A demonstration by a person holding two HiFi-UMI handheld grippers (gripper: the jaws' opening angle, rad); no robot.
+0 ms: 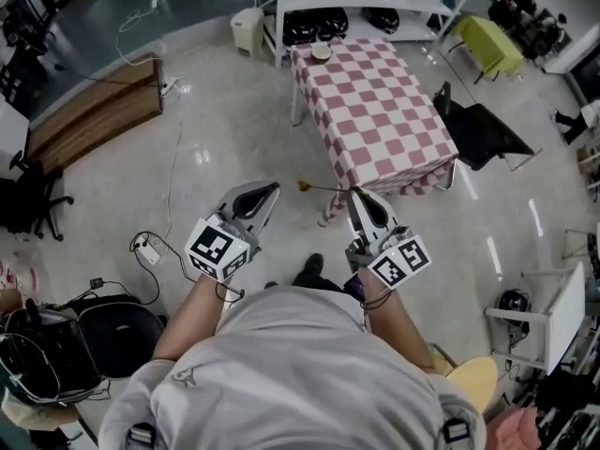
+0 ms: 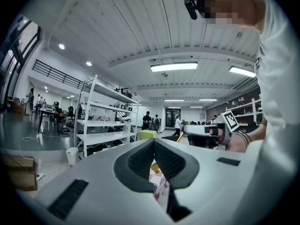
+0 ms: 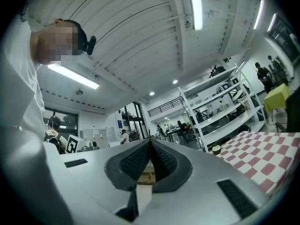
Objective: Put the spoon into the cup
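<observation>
Right claw (image 1: 353,195) pinches the spoon (image 1: 325,188) (left claw (image 1: 273,189) pressed together, empty), cup (image 1: 321,52) on checked table (image 1: 375,111).

No word, number or brand is legible in any view. The cube (image 1: 217,248) on the left tongs (image 1: 272,188) and the cube (image 1: 401,262) on the right tongs (image 1: 353,196) carry only black-and-white square codes; the shirt emblem (image 1: 185,376) is too small to read

Bright overhead strip lights (image 2: 174,66), glare on glossy floor (image 1: 202,156), dark fisheye corners
</observation>
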